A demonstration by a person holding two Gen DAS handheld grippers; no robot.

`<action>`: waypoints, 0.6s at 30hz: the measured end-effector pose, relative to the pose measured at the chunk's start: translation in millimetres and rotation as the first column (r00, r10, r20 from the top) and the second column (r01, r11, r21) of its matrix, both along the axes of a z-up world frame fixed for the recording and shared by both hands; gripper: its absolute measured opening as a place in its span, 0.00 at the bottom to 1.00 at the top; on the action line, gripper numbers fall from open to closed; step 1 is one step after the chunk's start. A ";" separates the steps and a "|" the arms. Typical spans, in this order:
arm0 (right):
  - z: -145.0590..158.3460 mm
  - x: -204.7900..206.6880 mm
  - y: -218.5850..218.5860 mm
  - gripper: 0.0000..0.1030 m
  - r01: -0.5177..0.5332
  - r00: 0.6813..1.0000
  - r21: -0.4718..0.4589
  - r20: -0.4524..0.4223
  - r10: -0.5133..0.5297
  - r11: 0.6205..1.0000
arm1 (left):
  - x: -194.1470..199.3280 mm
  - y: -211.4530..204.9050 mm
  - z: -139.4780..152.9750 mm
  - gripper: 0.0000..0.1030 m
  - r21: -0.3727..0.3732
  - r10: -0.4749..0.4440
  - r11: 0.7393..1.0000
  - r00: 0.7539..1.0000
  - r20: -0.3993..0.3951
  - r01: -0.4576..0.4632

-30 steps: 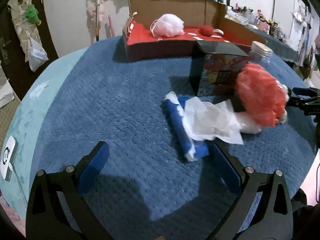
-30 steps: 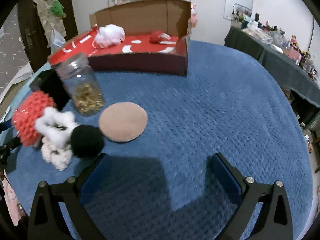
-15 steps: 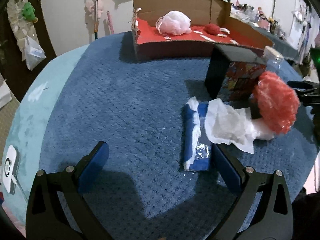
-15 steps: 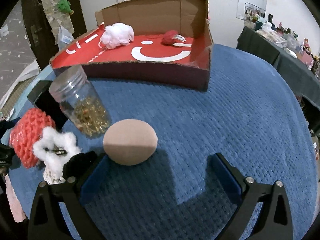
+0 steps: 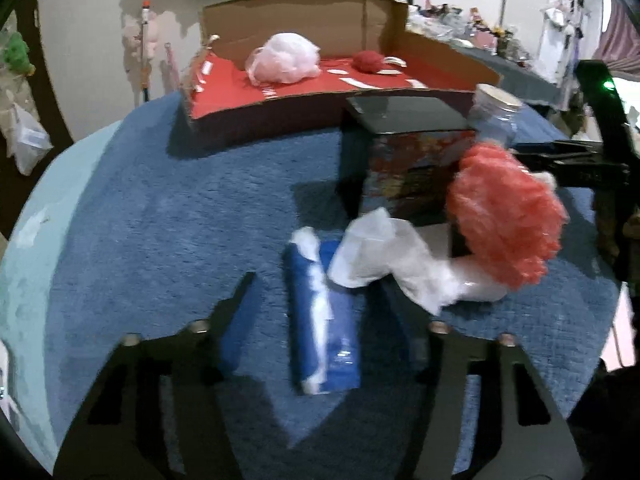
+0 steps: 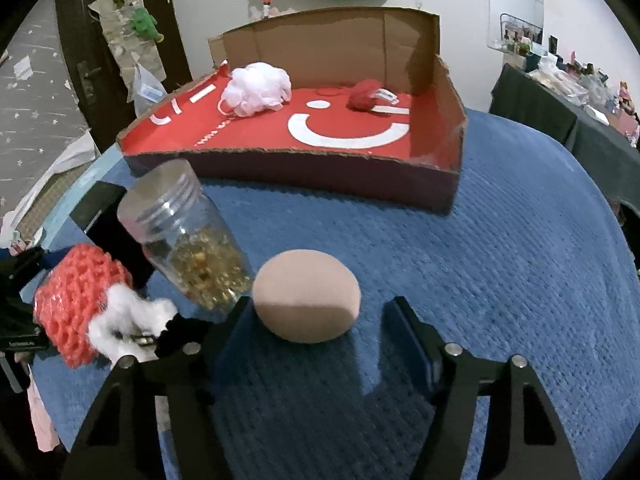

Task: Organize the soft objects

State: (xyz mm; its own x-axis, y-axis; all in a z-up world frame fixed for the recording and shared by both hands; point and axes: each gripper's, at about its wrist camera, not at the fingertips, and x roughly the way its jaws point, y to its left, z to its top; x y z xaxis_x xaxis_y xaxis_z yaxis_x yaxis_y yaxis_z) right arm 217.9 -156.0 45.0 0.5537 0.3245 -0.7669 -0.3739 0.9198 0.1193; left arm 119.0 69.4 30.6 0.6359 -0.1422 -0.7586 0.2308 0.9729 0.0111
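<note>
In the left wrist view a blue tissue packet (image 5: 324, 320) lies on the blue blanket (image 5: 160, 220), lengthwise between my left gripper's (image 5: 320, 300) fingers. The jaws are closing, with a gap still on each side of the packet. In the right wrist view a tan round sponge (image 6: 306, 296) sits between the tips of my right gripper (image 6: 320, 304). Those jaws are closing too, and the pads stand clear of it. A red-lined cardboard box (image 6: 300, 176) at the back holds a white mesh pouf (image 6: 256, 88) and a small red ball (image 6: 364, 96).
A coral mesh pouf (image 5: 504, 216) rests beside crumpled white tissue (image 5: 384, 256) and a dark printed box (image 5: 408, 160). A glass jar (image 6: 188, 240) stands left of the sponge. White fluff (image 6: 128, 316) and black fluff (image 6: 180, 332) lie by my right gripper's left finger.
Both grippers have moved forward over their objects and their jaws have narrowed. The packet now lies between the left fingers and the sponge between the right ones.
</note>
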 end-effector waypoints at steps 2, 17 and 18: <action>0.8 3.3 0.1 0.68 -0.001 1.000 0.023 -0.002 0.001 1.000 | -1.1 -2.3 0.0 0.39 -0.018 -0.019 1.000 1.000 -0.004 0.019; 34.9 -66.1 9.9 0.46 -0.054 0.992 0.065 0.116 0.047 0.996 | -16.3 -0.3 7.9 0.25 -0.083 -0.003 0.997 1.000 0.011 0.004; 35.9 -72.6 13.1 0.46 -0.059 0.991 0.054 0.124 0.052 0.997 | -17.9 0.2 8.2 0.25 -0.085 -0.001 0.996 1.000 0.012 0.002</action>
